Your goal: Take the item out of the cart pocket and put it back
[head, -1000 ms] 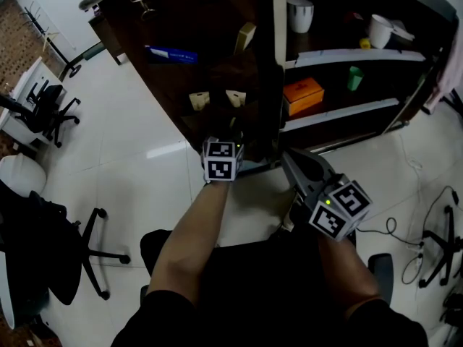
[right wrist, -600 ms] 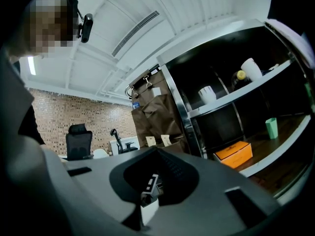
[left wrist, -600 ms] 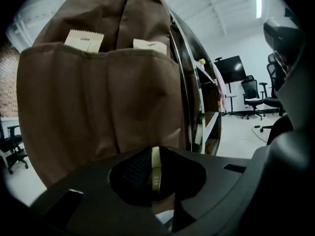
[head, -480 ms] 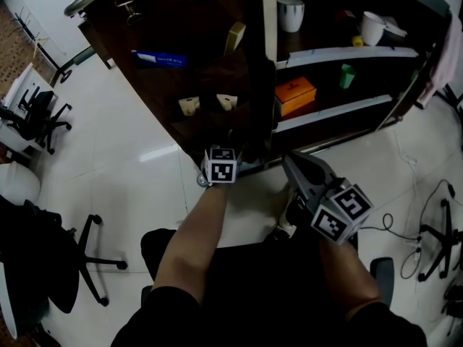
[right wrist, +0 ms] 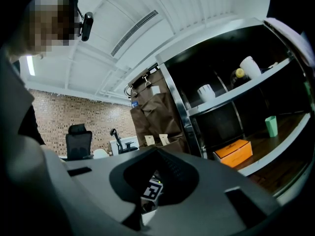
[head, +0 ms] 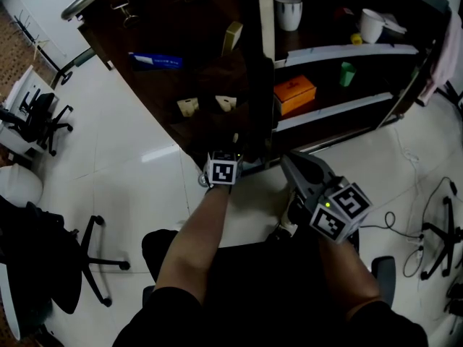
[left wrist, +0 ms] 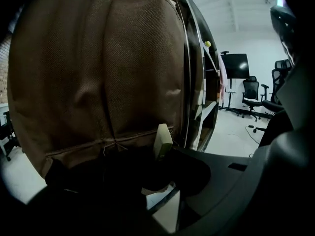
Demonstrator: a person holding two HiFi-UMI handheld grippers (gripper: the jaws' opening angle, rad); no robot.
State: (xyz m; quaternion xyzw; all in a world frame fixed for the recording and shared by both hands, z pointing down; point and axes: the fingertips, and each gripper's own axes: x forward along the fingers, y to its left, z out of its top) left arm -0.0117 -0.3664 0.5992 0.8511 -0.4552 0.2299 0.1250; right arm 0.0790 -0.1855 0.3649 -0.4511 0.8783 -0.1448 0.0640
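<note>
Left tongs [left wrist: 152, 173] first: we're down low at the cart, the jaws have just been opening, and they're released now with nothing pinched. The cream item [left wrist: 162, 140] pokes out of the lip of the brown cart pocket [left wrist: 74, 151], tilted a bit, just past the jaw tips. We can't tell if a pad is brushing it. Right tongs [head: 288, 161] hang beside the cart's metal post [head: 265, 56], clenched on nothing. Higher up the fabric, two more cream pieces [head: 187, 107] sit in pockets. Further back, the shelves hold an orange box [head: 298, 94], a green cup [head: 347, 74] and a white mug [head: 287, 11].
</note>
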